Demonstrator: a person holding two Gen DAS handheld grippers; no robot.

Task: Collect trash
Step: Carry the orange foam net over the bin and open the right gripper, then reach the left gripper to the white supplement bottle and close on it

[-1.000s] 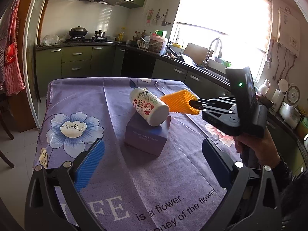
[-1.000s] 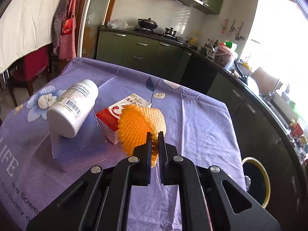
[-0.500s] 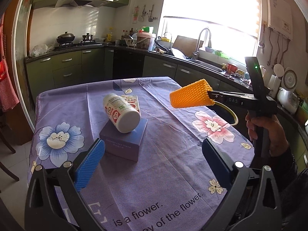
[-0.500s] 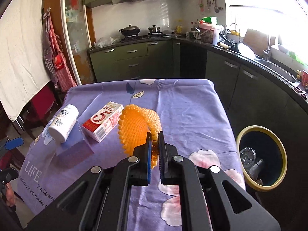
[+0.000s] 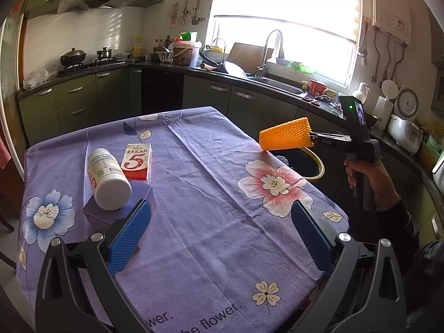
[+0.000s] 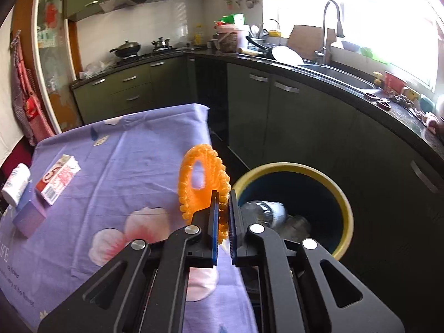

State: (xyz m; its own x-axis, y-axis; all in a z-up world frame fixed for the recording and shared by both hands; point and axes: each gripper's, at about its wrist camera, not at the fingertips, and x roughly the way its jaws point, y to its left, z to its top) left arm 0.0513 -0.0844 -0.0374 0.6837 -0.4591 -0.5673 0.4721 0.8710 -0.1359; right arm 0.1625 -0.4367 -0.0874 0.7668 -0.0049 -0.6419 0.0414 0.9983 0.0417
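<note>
Orange foam fruit netting (image 6: pixel 204 183), a knobbly open-ended sleeve, was pinched by its near edge between the blue pads of the right gripper (image 6: pixel 222 222), whose jaws were clamped together on it. It hung in the air right at the table's edge, beside the round dark trash bin with a yellow rim (image 6: pixel 342 194) standing on the floor just off that edge. Inside the bin lay a clear plastic bottle (image 6: pixel 263 211) and other see-through scraps.

From the other side, the person's right hand (image 5: pixel 369 177) gripped the black handle, the netting (image 5: pixel 285 137) sticking out level from the tool above the bin's rim (image 5: pixel 319 163).

The left gripper (image 5: pixel 219 233) hovered over the near part of the table with its jaws wide apart and nothing between its blue pads.

On the purple flowered tablecloth (image 5: pixel 199 166) sat the rest: a red and white carton marked with a big 5 (image 5: pixel 137 161), a white plastic pill bottle (image 5: pixel 106 179) lying on its side across a small purple box (image 5: pixel 138 194), the carton just behind them. All three were well apart from the bin.
</note>
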